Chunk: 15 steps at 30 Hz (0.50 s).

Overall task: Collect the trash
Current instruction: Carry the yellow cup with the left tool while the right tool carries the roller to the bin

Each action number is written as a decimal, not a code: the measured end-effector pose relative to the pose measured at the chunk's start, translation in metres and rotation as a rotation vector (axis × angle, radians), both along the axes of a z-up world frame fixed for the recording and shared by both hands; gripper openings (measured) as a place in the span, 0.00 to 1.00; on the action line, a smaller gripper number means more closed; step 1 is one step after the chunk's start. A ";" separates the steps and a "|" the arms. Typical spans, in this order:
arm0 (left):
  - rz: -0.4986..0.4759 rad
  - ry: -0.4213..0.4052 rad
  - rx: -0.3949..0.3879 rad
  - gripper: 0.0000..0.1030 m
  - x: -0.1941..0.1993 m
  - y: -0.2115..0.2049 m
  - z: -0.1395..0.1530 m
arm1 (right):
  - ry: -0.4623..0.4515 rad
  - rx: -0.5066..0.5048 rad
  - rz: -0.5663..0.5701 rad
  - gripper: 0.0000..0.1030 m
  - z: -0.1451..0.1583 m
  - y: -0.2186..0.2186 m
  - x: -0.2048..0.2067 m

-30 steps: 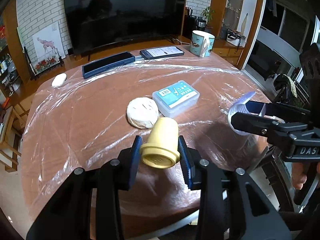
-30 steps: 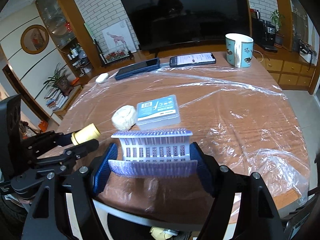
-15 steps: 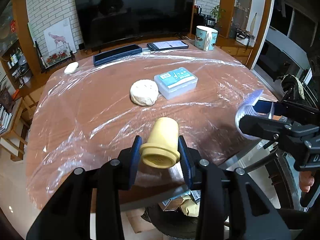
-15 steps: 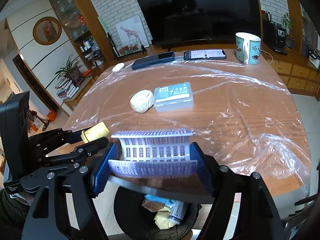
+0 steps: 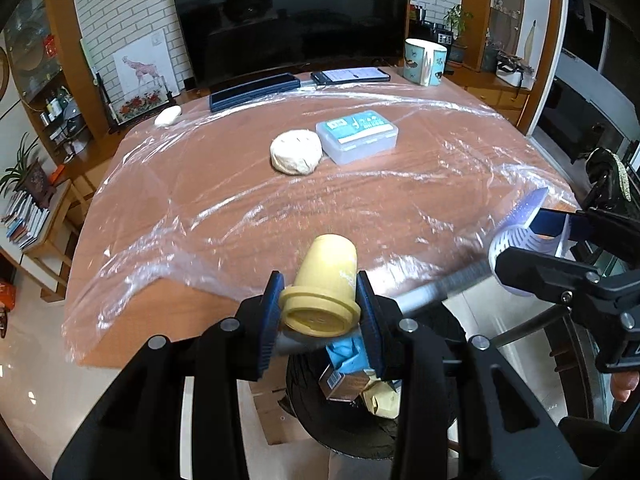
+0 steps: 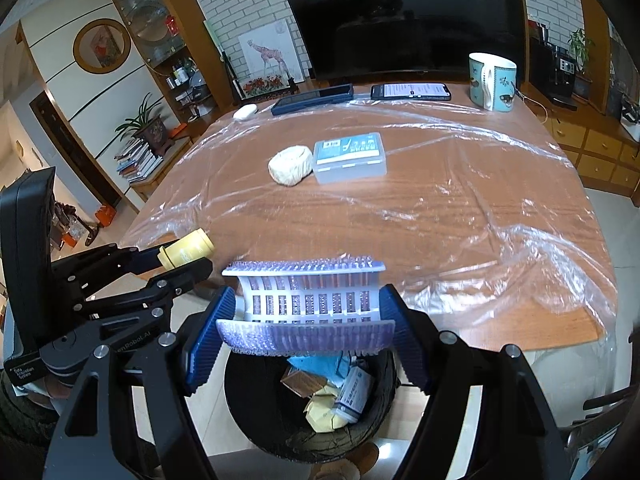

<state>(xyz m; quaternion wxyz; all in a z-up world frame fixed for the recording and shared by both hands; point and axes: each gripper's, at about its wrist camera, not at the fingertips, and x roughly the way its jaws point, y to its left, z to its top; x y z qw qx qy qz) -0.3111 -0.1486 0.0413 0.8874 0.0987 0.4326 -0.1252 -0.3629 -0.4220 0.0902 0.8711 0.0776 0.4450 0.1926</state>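
Below, a round black trash bin [image 6: 308, 408] is seen past the film-wrapped counter [image 6: 400, 208] edge, while a smooth yellow cup [image 5: 326, 284] is pinched by the left tongs [image 5: 320, 312] and a ribbed white-purple plastic basket [image 6: 306, 300] by the right tongs [image 6: 306, 320].

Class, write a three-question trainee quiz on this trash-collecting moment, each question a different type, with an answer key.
1. True or false: the left gripper is shut on the yellow cup.
2. Multiple choice: what sits below the right gripper and its white-and-purple plastic piece? A) a drawer B) the black trash bin C) a sink
3. Fill in: beside the clear plastic box on the table lies a round whitish ____.

Key: 1 true; 2 B; 3 lump.
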 end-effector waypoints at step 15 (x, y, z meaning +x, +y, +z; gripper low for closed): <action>0.052 -0.003 0.050 0.37 -0.029 -0.010 -0.010 | 0.019 -0.012 0.033 0.71 -0.009 0.005 -0.021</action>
